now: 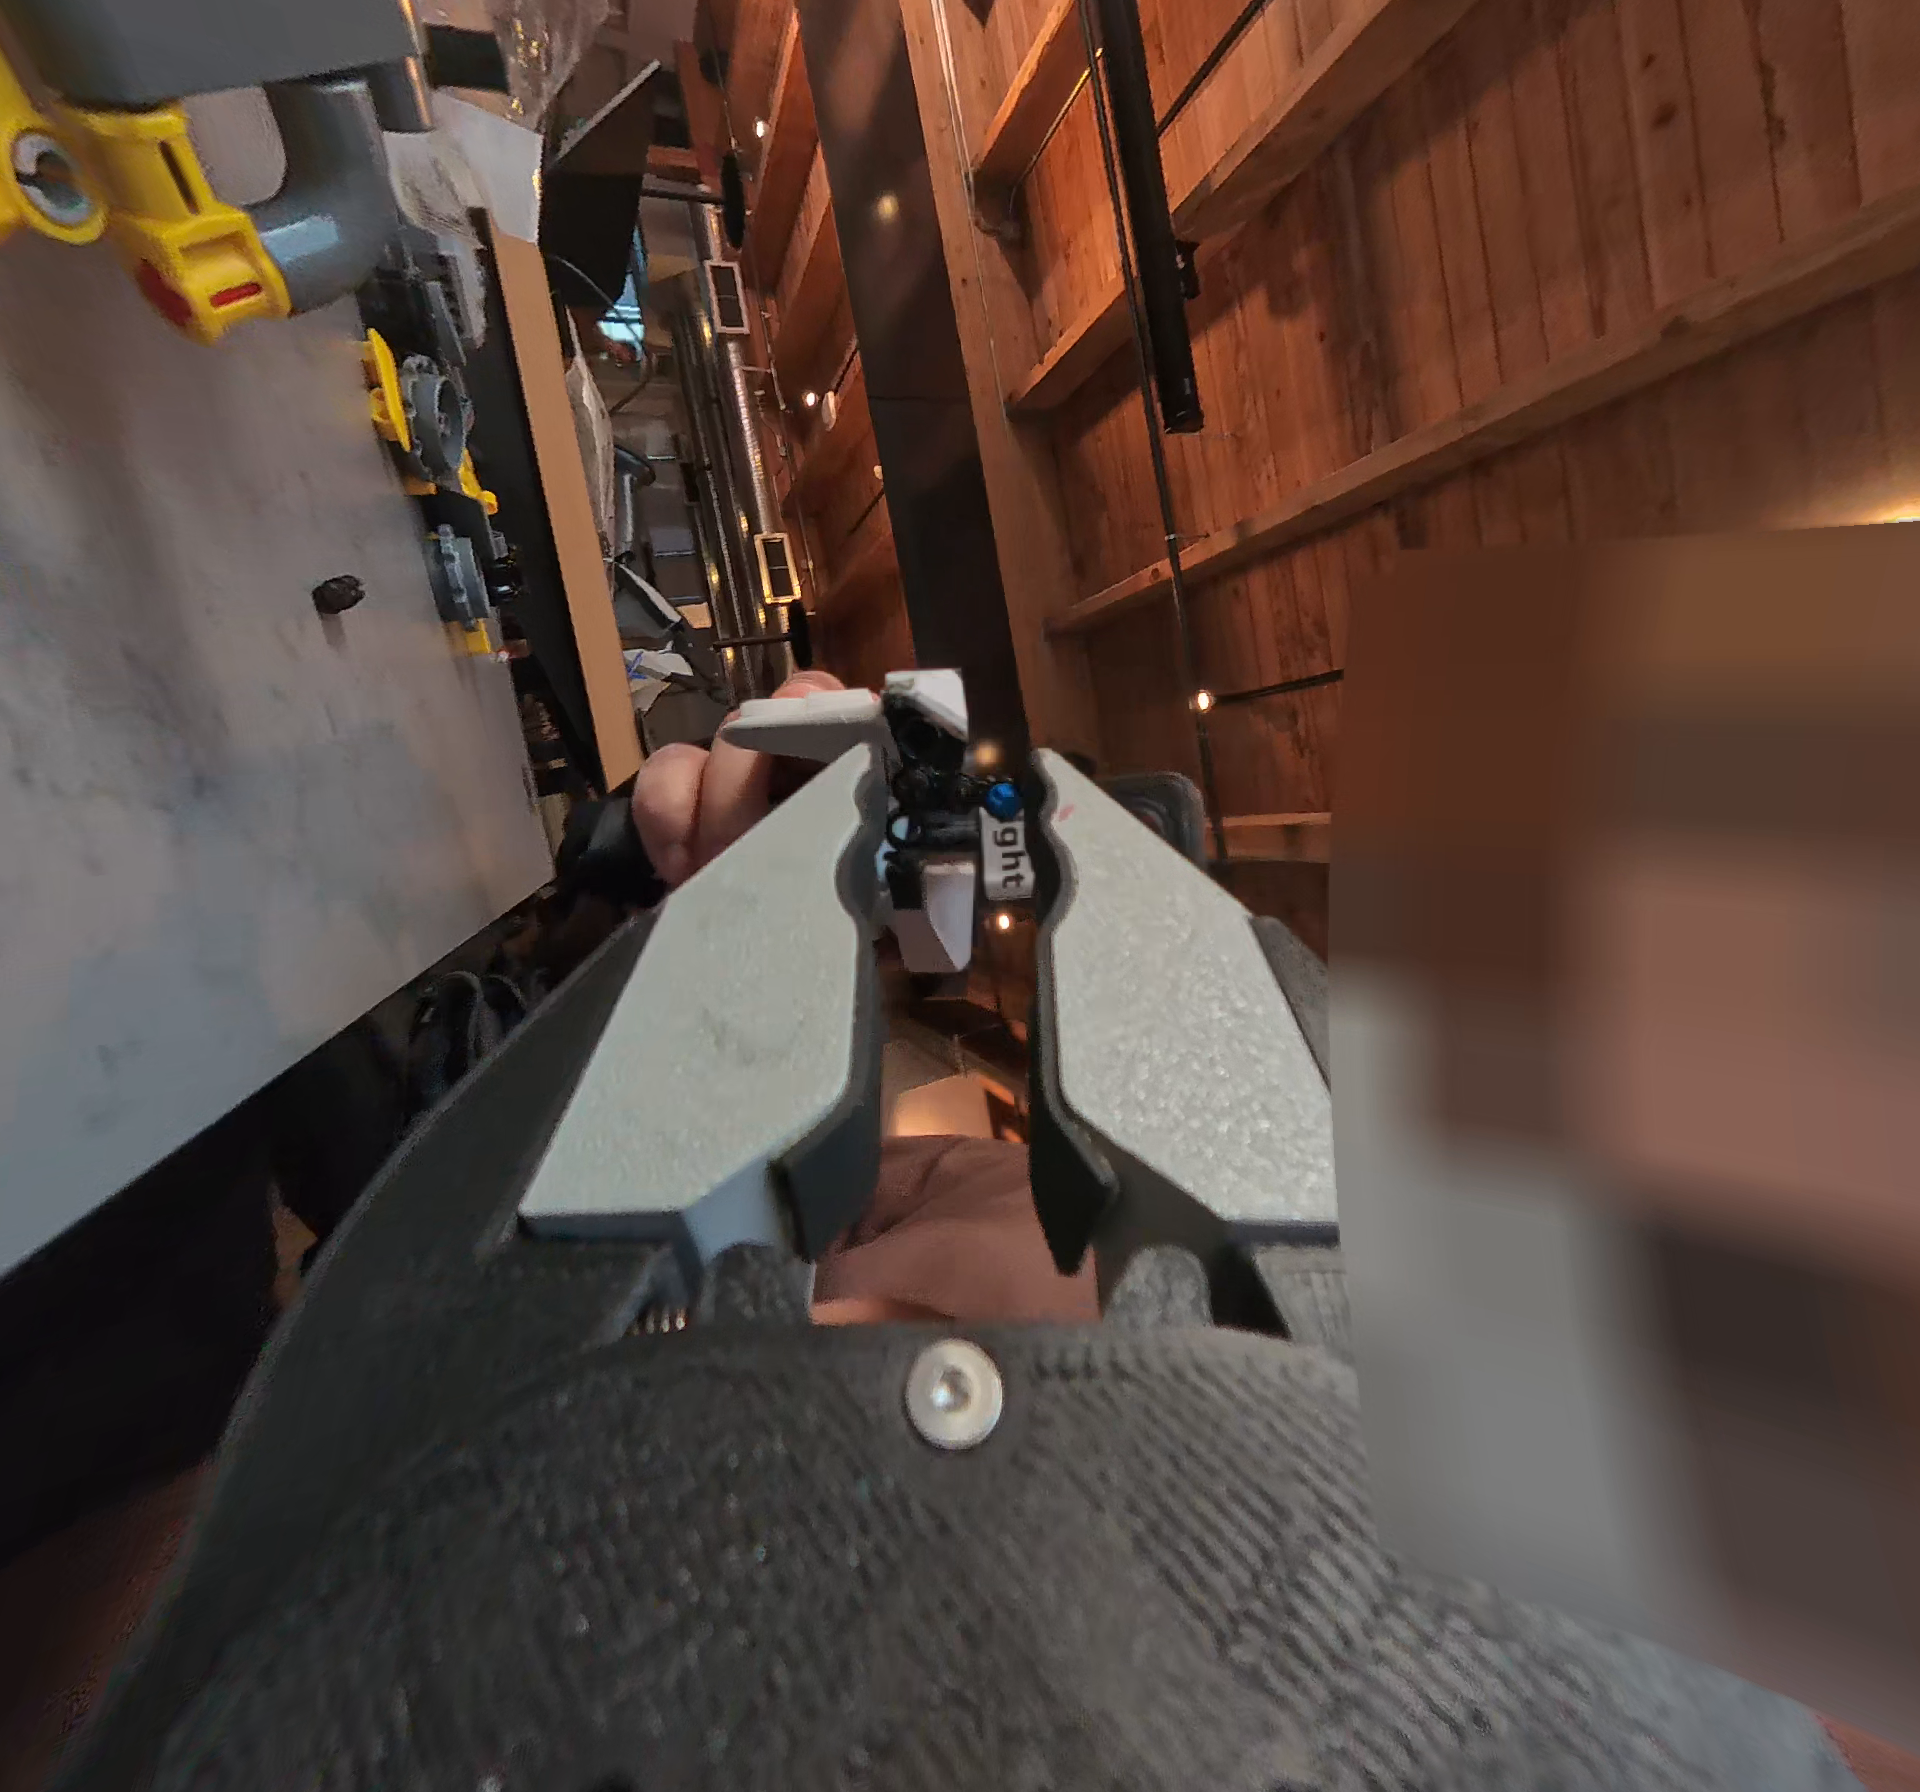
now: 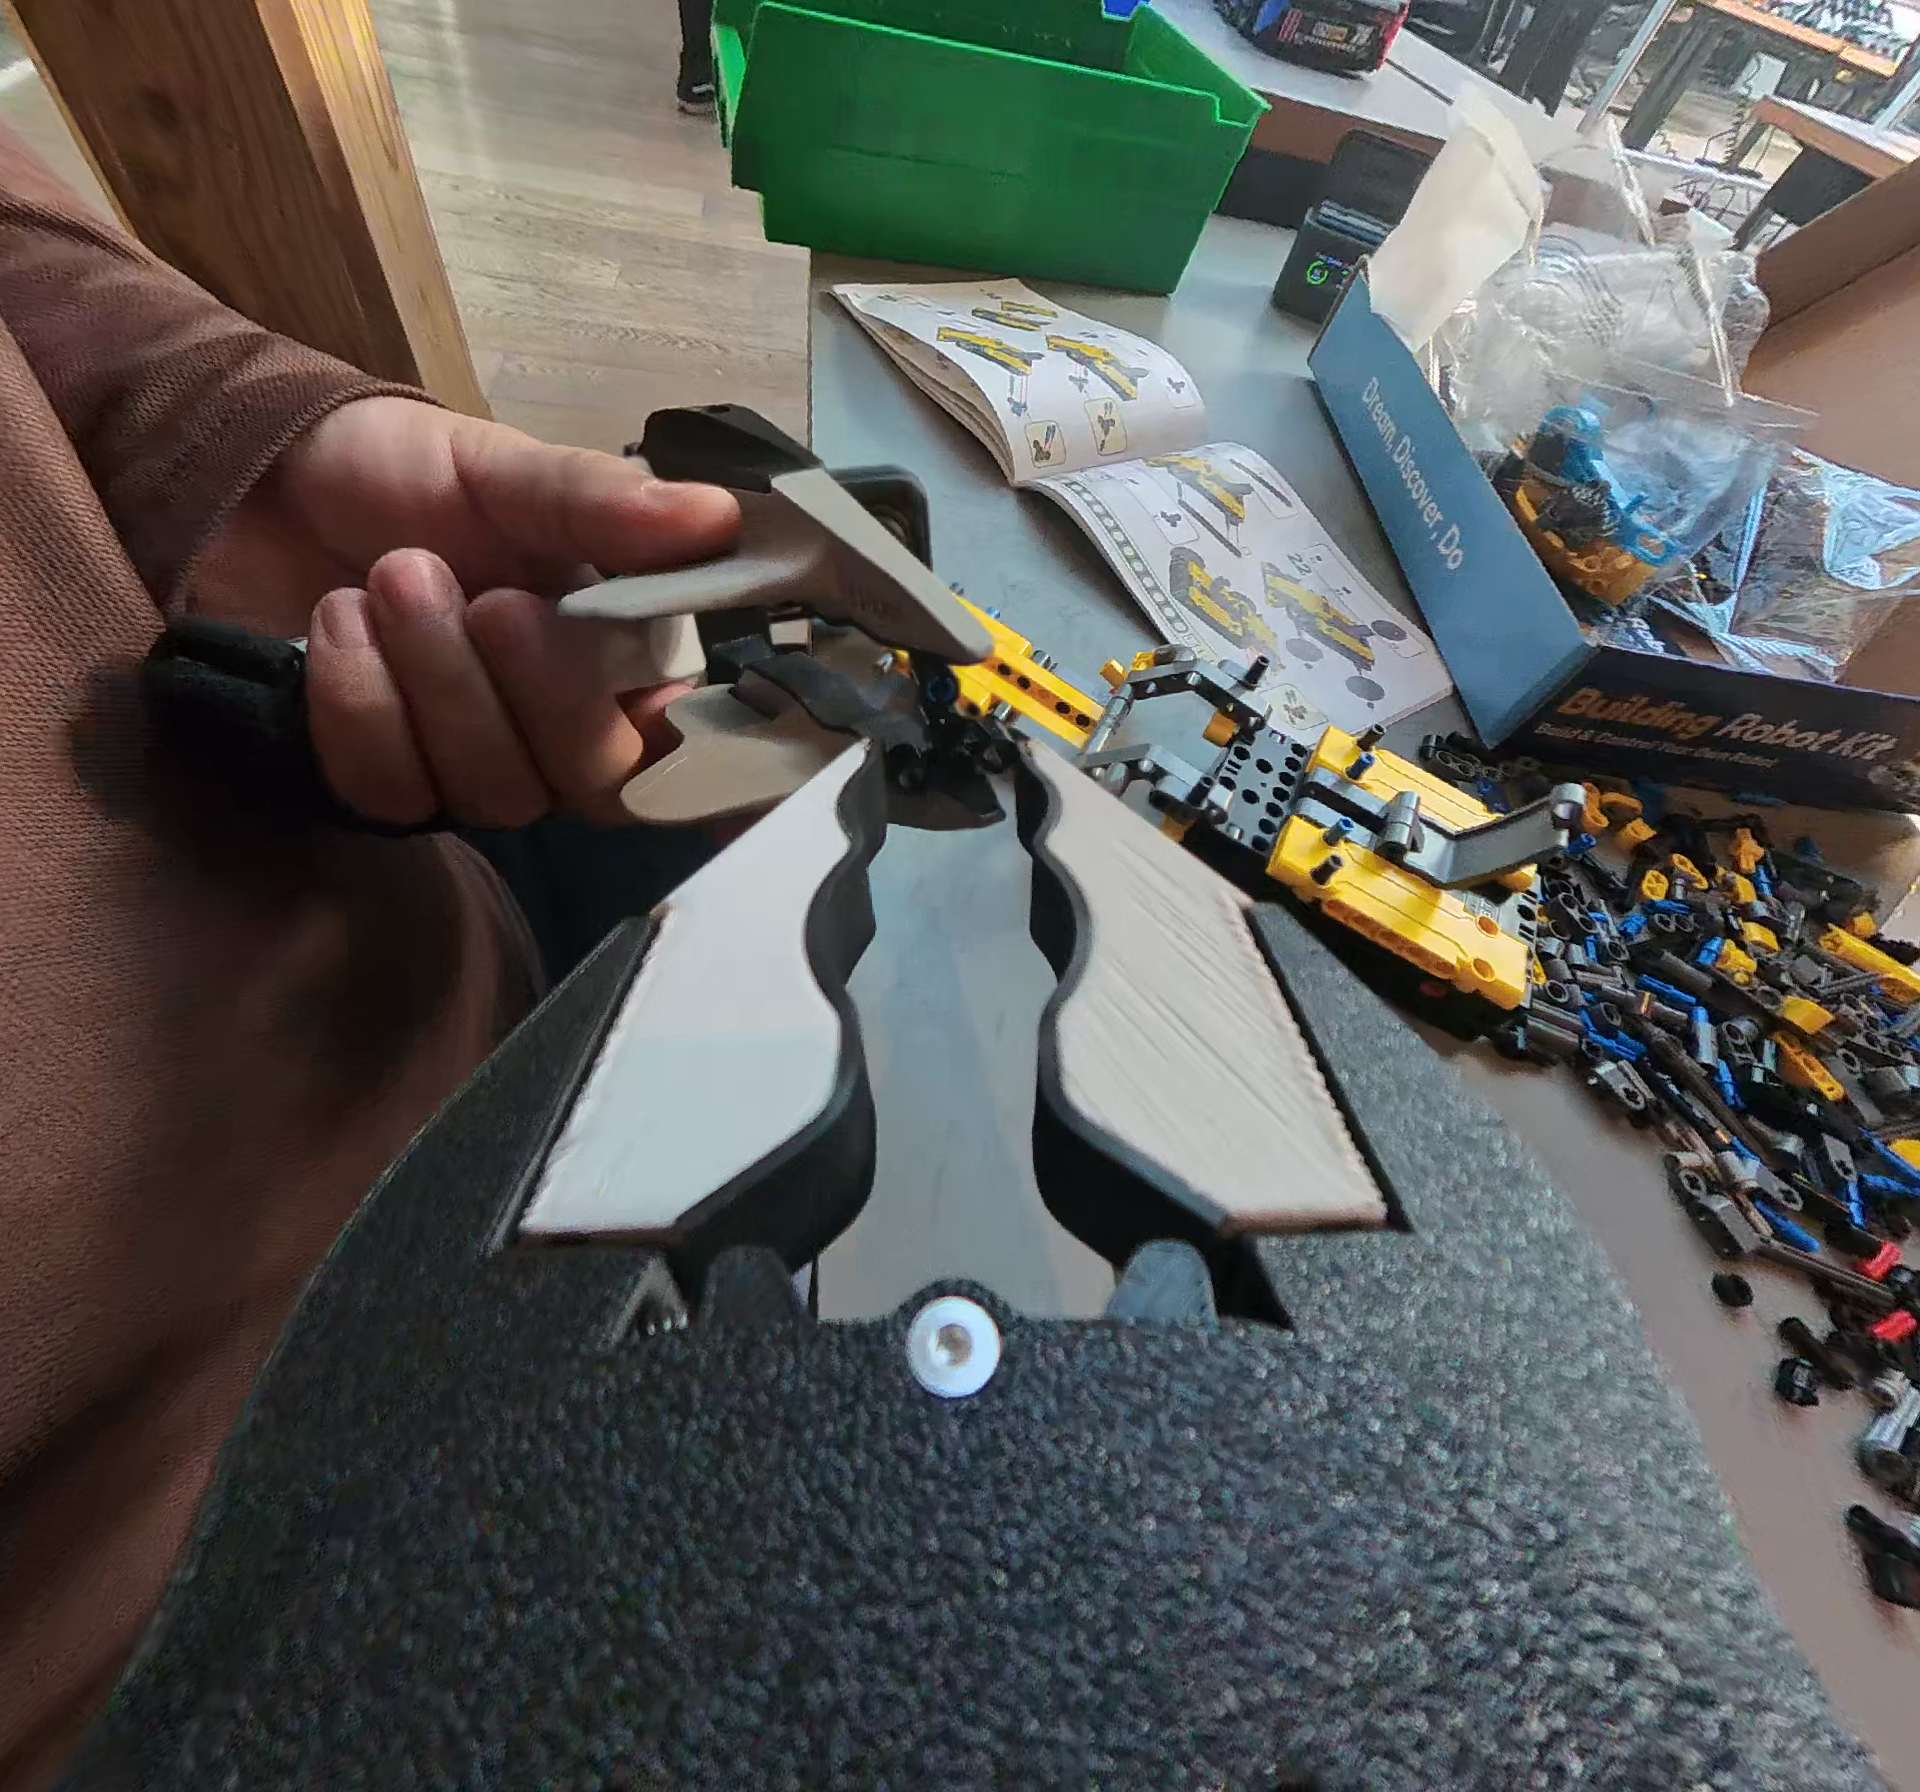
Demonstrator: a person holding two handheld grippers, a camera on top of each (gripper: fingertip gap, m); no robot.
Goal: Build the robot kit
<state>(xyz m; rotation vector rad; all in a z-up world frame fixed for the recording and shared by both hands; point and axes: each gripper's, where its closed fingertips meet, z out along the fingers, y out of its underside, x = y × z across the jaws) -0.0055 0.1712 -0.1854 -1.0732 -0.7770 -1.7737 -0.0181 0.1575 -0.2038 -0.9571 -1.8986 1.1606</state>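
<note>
My left gripper (image 1: 951, 792) is shut on a small black brick assembly (image 1: 930, 792) with a blue pin (image 1: 1001, 797), held in the air off the table's edge. My right gripper (image 2: 945, 755) meets it head-on and is shut on the same black assembly (image 2: 940, 745). In the right wrist view a hand (image 2: 447, 620) holds the left gripper (image 2: 914, 693), whose fingers (image 2: 831, 547) come in from the left. In the left wrist view the right gripper's pale fingers (image 1: 800, 719) show just beyond the assembly, with a hand (image 1: 696, 807) behind them.
On the grey table (image 2: 935, 963) lie a partly built yellow vehicle (image 2: 1351, 838), a heap of loose small pieces (image 2: 1714, 1067), an open instruction booklet (image 2: 1143, 464), a dark kit box (image 2: 1507, 620) and plastic bags (image 2: 1662, 371). Green bins (image 2: 966, 142) stand at the back; a wooden post (image 2: 239, 101) stands on the left. The grippers are tip to tip, or close to it.
</note>
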